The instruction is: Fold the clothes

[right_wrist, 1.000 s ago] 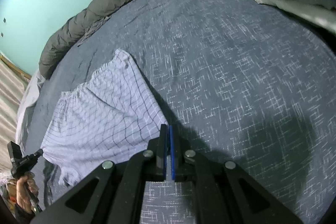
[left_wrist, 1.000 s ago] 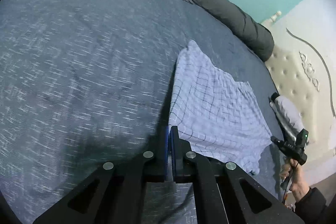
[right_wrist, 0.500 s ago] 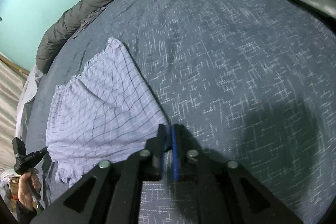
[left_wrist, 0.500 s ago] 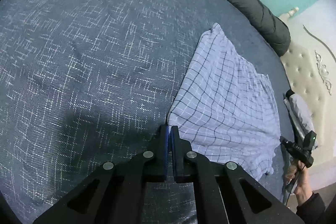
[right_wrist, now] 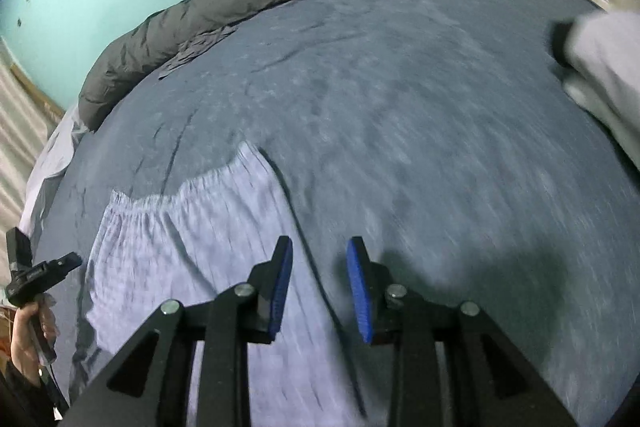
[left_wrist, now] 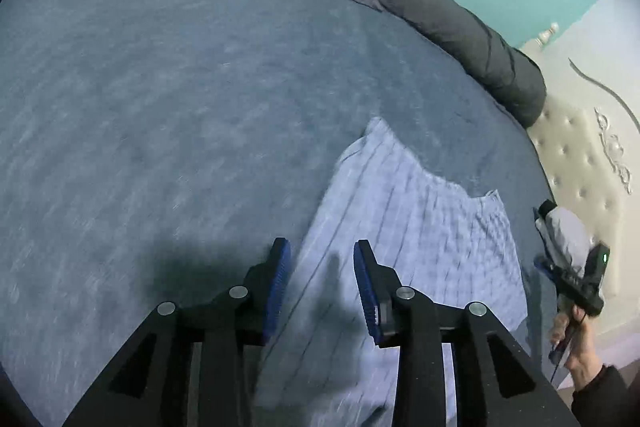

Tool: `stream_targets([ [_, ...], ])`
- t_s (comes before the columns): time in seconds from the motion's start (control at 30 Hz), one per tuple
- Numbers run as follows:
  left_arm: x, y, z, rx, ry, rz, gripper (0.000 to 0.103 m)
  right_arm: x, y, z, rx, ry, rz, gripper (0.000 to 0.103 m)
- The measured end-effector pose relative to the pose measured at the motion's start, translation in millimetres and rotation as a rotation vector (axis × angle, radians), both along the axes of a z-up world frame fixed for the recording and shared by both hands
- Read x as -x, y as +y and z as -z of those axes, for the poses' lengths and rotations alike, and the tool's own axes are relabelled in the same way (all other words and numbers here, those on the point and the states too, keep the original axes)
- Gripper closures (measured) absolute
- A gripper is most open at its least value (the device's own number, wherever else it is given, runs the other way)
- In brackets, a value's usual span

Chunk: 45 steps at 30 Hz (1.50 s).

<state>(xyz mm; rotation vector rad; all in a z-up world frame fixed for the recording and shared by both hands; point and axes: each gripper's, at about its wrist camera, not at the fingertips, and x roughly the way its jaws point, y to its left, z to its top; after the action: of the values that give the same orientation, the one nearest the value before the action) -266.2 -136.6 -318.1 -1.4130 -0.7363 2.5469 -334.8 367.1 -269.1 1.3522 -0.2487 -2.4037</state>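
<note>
**Both claws spread wide over the checked cloth**

Left wrist view: left claw [left_wrist: 322, 287] gapes wide, holding nothing, above the checked cloth [left_wrist: 420, 239] lying flat on the bed [left_wrist: 160, 107]. Only here: tufted headboard [left_wrist: 580, 155].

Right wrist view: right claw [right_wrist: 320, 287] also wide, over the cloth's right edge. Curtain [right_wrist: 16, 131] only here. Loads of bare bed to the right.

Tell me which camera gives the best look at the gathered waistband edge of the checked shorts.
The right wrist view: the checked shorts show their gathered waistband edge running across the frame, unobstructed. The left wrist view shows the same shorts more blurred, with that far edge only a wavy outline.
</note>
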Motion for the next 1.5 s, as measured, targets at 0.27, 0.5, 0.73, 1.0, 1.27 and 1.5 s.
stream_targets([
  [0.27, 71.9, 21.5, 3.1, 0.060, 0.003, 0.103, 0.066, 62.5, -56.5, 4.5, -0.025, 0.018, -0.086, 0.064],
  [0.5, 100.8, 28.0, 13.3, 0.056, 0.001, 0.150, 0.066, 83.9, -94.0, 23.2, -0.095, 0.007, -0.189, 0.064],
  [0.73, 110.9, 37.3, 17.3, 0.066, 0.013, 0.175, 0.090, 84.2, -102.6, 27.6, -0.089, 0.047, -0.202, 0.096],
  [1.0, 118.7, 39.1, 9.3, 0.097, 0.040, 0.158, 0.097, 89.4, -106.0, 19.8, -0.112, 0.100, -0.136, 0.098],
  [1.27, 131.7, 49.1, 17.1, 0.129, 0.013, 0.165, 0.091, 99.1, -103.4, 32.6, -0.094, 0.019, -0.094, 0.092],
  [1.5, 104.5, 28.9, -5.0, 0.141, 0.035, 0.122, 0.068, 63.5, -58.1, 1.1, -0.023, 0.058, 0.010, 0.079],
])
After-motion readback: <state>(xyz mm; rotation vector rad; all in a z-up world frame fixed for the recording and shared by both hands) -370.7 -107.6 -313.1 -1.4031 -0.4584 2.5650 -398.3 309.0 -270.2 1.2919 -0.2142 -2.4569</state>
